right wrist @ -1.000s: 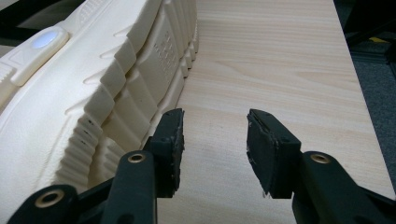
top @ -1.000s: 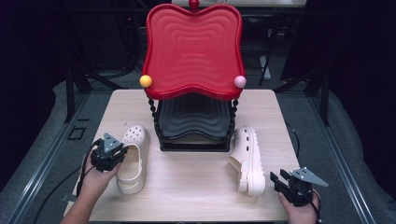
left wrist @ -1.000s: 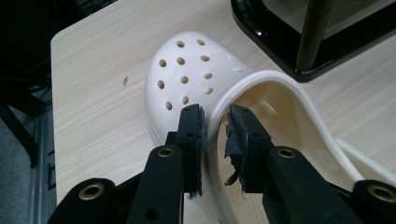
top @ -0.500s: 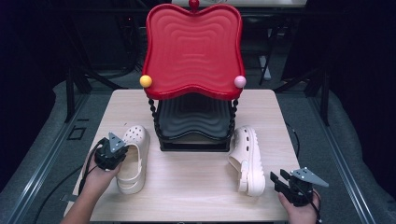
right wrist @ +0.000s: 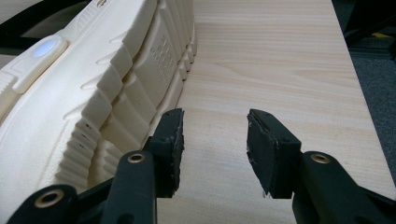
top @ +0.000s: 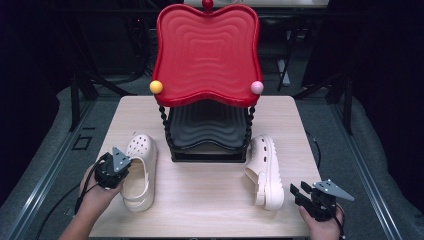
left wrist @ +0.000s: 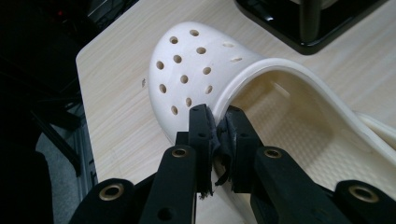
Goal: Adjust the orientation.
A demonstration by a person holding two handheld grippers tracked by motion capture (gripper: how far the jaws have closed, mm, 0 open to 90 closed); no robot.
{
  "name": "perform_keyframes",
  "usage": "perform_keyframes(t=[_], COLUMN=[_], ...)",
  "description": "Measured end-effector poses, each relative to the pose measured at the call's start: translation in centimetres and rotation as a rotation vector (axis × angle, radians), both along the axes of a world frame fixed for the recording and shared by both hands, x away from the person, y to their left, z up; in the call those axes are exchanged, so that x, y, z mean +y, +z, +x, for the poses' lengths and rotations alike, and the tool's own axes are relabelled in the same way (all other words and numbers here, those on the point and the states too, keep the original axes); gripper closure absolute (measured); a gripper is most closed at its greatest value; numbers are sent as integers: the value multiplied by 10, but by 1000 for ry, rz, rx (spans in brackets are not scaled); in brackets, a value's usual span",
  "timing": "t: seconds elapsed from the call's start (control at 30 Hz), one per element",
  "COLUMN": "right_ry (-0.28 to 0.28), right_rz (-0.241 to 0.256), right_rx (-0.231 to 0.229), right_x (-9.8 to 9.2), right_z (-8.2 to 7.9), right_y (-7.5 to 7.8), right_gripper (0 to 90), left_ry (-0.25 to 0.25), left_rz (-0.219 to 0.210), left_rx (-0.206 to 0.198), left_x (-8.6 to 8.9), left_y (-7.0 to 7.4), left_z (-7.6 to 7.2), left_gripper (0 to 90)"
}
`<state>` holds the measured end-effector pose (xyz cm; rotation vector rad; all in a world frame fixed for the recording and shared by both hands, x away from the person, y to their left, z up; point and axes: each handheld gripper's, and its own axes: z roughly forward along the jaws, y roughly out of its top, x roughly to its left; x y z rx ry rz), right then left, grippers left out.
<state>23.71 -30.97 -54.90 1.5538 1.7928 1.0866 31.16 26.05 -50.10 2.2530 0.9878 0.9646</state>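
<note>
Left gripper view: left gripper [left wrist: 218, 122] pinching rim of cream perforated foam clog [left wrist: 201, 70]. Right gripper [right wrist: 214, 135] wide apart, beside second cream clog's ridged sole [right wrist: 116, 79].

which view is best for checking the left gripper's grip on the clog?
Left gripper view: the left gripper has its jaws pinched on the rim of the left clog. The high view shows hand and gripper beside that clog, contact hidden. The right gripper view shows the other clog's sole.
</note>
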Motion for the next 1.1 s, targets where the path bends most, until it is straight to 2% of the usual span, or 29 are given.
perform_keyframes(t=[0.1, 0.3, 0.47, 0.53, 0.57, 0.67, 0.8, 1.1], right_ry=[0, -4, -4, -5, -5, -4, -6, -7], right_rz=[7, 10, 17, 19, 21, 21, 25, 30], right_rx=[2, 5, 7, 6, 3, 4, 4, 6], right_x=[0, -1, -1, -1, 0, -1, -1, -3], right_z=[0, 0, 0, 0, 0, 0, 0, 1], right_y=[0, 0, -1, 0, 0, 0, 0, -1], right_gripper=[559, 558, 558, 558, 558, 558, 557, 556], left_ry=[-13, -44, -85, -93, -107, -124, -148, -182], left_rz=[-7, -60, -66, -70, -78, -90, -76, -87], left_rx=[6, 6, 12, 15, 22, 31, 44, 67], left_x=[1, 0, -11, -14, -20, -30, -49, -86], left_y=[3, 10, 14, 14, 14, 14, 12, 5], left_z=[-10, -34, -52, -55, -59, -63, -67, -62], left_gripper=[831, 830, 831, 831, 832, 831, 831, 831])
